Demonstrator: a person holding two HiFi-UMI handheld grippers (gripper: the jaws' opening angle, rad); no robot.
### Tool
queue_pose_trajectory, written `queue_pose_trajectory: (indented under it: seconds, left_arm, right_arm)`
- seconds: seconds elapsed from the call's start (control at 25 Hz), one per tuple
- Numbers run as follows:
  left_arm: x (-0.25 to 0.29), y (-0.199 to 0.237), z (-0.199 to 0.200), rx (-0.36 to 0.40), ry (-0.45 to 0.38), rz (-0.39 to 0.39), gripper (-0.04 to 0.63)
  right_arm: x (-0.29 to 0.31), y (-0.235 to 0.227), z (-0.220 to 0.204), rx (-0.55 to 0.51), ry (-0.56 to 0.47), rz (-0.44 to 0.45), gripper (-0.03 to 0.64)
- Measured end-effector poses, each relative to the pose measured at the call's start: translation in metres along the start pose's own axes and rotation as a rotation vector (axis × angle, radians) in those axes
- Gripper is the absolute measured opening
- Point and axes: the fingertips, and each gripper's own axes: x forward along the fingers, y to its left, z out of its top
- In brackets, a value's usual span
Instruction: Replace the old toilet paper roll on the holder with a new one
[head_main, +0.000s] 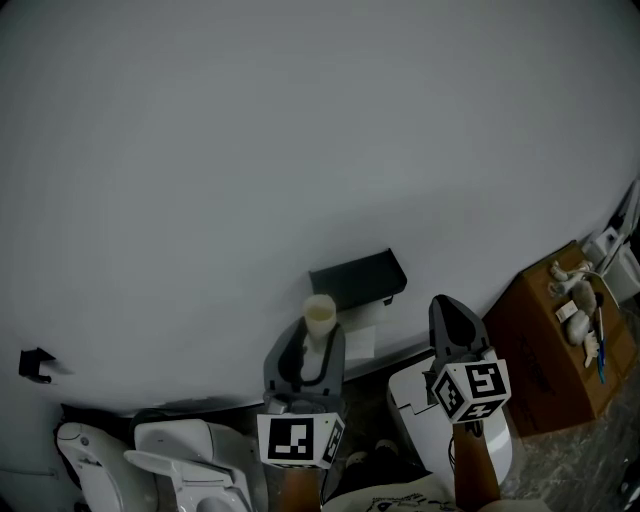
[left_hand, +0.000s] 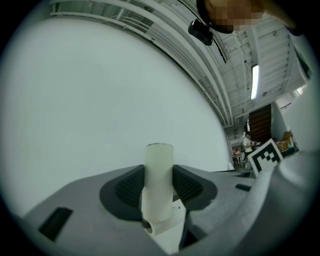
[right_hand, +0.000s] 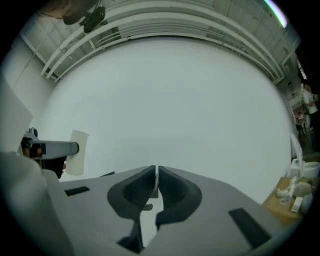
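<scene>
The old roll, a bare pale cardboard tube (head_main: 319, 318), stands upright between the pads of my left gripper (head_main: 318, 350), which is shut on it just below the black wall holder (head_main: 358, 278). In the left gripper view the tube (left_hand: 159, 175) fills the gap between the ribbed pads of the left gripper (left_hand: 159, 189). My right gripper (head_main: 452, 308) is held up to the right of the holder, shut with nothing in it. In the right gripper view the right gripper (right_hand: 156, 181) has its pads together, and the tube (right_hand: 77, 152) shows at the far left. No new roll is in view.
A plain white wall fills most of the views. A white toilet (head_main: 190, 465) stands at the lower left and a white rounded object (head_main: 415, 395) lies under the right gripper. A cardboard box (head_main: 545, 350) with small items on top is at the right. A small black fitting (head_main: 35, 365) is on the wall at the left.
</scene>
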Motion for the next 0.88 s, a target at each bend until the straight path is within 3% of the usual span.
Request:
queue_pose_trajectory:
  seconds: [0.88]
  left_arm:
    - [-0.001,-0.002,0.004,-0.001,-0.005,0.004,0.183]
  right_arm:
    - [-0.012,0.004,0.0,-0.029,0.02,0.0,0.02]
